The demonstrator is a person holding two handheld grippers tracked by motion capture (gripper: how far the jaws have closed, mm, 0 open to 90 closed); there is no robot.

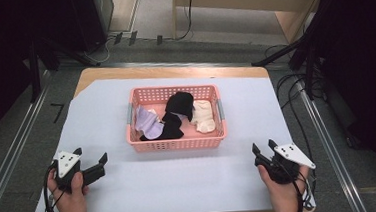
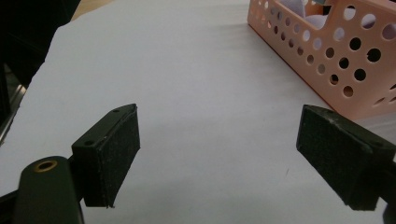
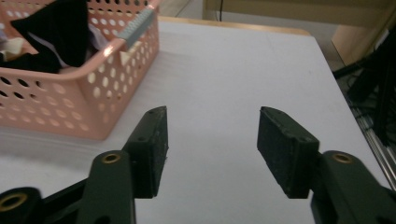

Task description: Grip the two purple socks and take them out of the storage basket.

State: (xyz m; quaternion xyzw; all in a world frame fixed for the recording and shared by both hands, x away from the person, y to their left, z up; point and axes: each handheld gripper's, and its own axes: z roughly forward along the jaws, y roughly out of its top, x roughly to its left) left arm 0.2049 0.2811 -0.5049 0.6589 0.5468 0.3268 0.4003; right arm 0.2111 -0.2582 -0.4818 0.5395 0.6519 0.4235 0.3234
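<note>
A pink perforated basket (image 1: 176, 143) stands mid-table on a white sheet. Inside lie a black garment (image 1: 177, 112), a lilac cloth (image 1: 146, 122) and a cream cloth (image 1: 203, 116). My left gripper (image 1: 90, 155) rests near the front left, held by a hand, jaws wide open with nothing between them; the basket's corner (image 2: 336, 60) shows to its upper right. My right gripper (image 1: 263, 147) sits at the front right, open and empty too. Its view has the basket wall (image 3: 56, 105) at the left with the black garment (image 3: 60, 32) draped inside.
The white sheet (image 1: 201, 180) covers a wooden table (image 1: 173, 69). Cables and dark stands (image 1: 292, 53) crowd the floor behind and to the right. Metal rails (image 1: 9, 158) run along the left floor. The basket has grey handles (image 3: 137, 23).
</note>
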